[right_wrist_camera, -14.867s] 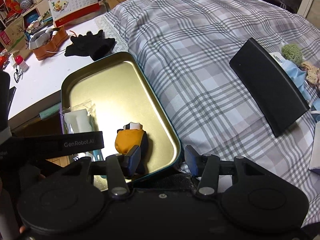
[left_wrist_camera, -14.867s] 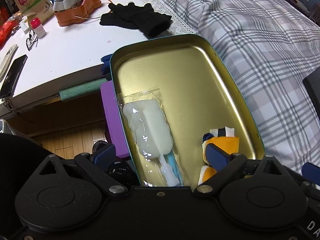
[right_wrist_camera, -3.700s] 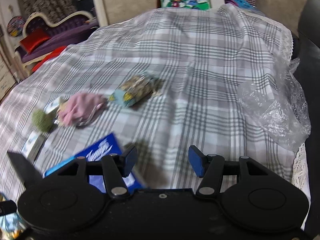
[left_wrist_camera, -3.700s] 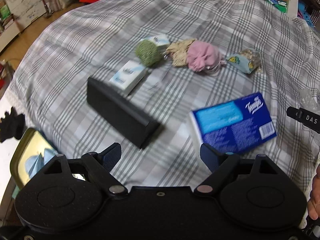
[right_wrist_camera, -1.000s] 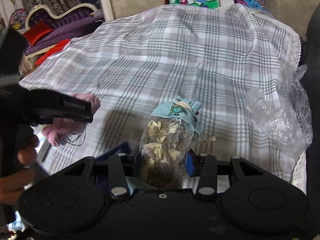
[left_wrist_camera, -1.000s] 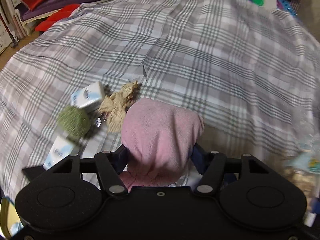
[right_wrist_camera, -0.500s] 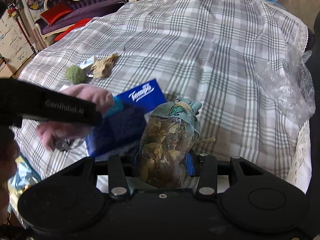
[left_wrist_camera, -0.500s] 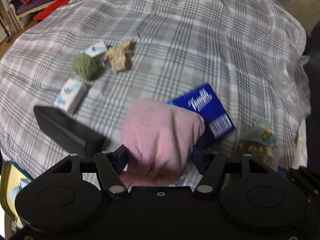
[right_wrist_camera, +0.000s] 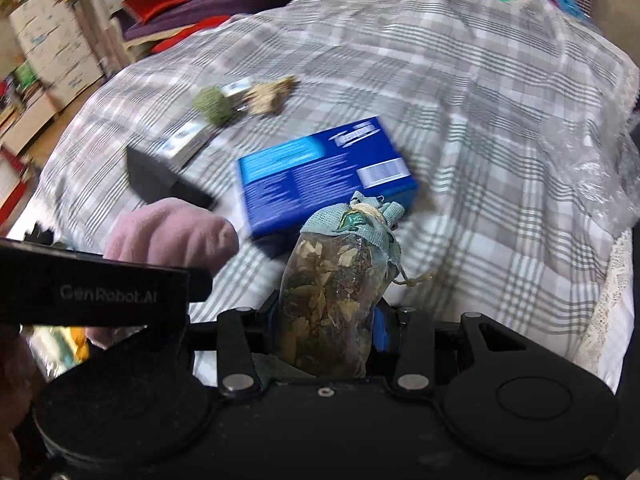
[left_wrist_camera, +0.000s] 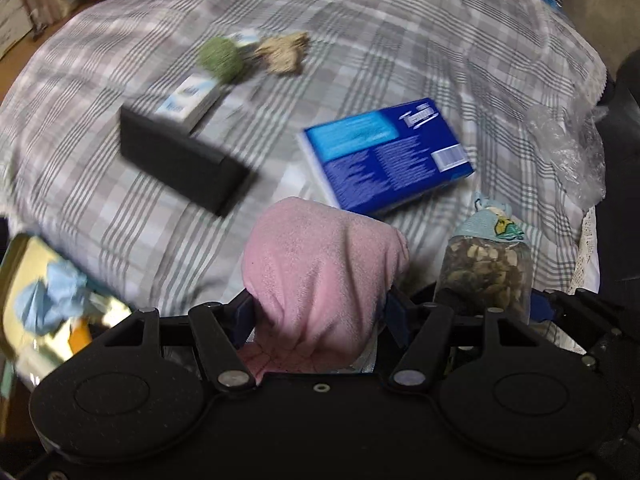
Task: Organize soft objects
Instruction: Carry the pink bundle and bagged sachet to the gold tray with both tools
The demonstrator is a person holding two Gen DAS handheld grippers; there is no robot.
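My left gripper (left_wrist_camera: 320,312) is shut on a soft pink cloth bundle (left_wrist_camera: 324,272), held above the plaid bed. The bundle also shows in the right wrist view (right_wrist_camera: 172,236). My right gripper (right_wrist_camera: 328,320) is shut on a clear pouch of dried leaves with a teal cloth top (right_wrist_camera: 336,292), just right of the left gripper; the pouch also shows in the left wrist view (left_wrist_camera: 484,268). A gold tin tray (left_wrist_camera: 24,256) at the lower left holds a crumpled blue piece (left_wrist_camera: 52,296) and something orange.
On the plaid bedspread (left_wrist_camera: 400,52) lie a blue tissue pack (left_wrist_camera: 384,156), a black box (left_wrist_camera: 180,164), a small white-blue pack (left_wrist_camera: 188,96), a green ball (left_wrist_camera: 220,56) and a beige cloth scrap (left_wrist_camera: 284,52). A clear plastic bag (left_wrist_camera: 572,152) lies at the right edge.
Both grippers, each holding its object, have swung left and back; the tin tray has come further into the left wrist view. The right gripper now sits close beside the left.
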